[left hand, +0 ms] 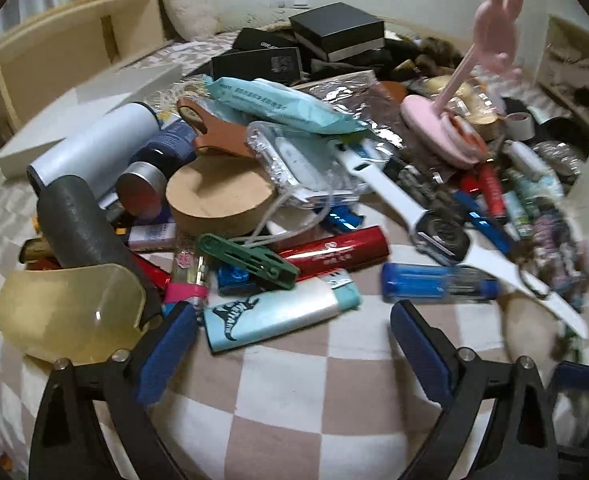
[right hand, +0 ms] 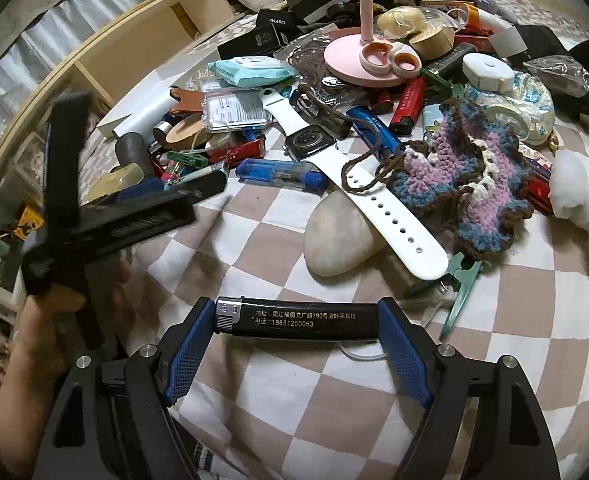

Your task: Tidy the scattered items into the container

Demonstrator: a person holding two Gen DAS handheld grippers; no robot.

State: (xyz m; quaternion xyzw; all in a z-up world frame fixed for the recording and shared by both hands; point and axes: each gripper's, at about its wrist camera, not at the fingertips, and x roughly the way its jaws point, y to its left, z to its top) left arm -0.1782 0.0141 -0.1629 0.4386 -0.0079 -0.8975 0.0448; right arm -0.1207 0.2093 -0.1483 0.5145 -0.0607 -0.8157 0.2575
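Right tongs point(right hand: 296, 330) are pinching a black rectangular lighter with white printed text point(right hand: 298, 320) crosswise, one blue pad on each end, so its long axis runs straight across the gap. It hangs just above the brown-and-white checkered bedspread point(right hand: 286, 408). That one's sorted; it only needs a container, and I can't see one that's obviously it in either view, so no idea which way it has to travel.

The left tongs point(left hand: 292, 338) are the interesting bit. They're spread wide with nothing between the pads, tilted down at the near edge of the pile. Just beyond the tips lies a pale blue-and-silver lighter with a dinosaur skeleton print point(left hand: 278, 314). Its long axis runs roughly left to right but slanted, silver end further away, so it sits nearly in line with the gap rather than across it. The dark-printed end is right by the left pad, maybe touching, hard to tell. My guess is the wrist needs some roll before closing, otherwise the pads land on the ends.

Further out, to the right, a translucent blue plastic lighter point(left hand: 438, 284) lies almost level across the view, near the right pad. Behind it a white-strapped smartwatch point(left hand: 442, 236) runs diagonally through the heap, and a shiny red metallic tube point(left hand: 334, 252) sits beyond the dinosaur one.

The left hand is clearly the nearer one for all of these.
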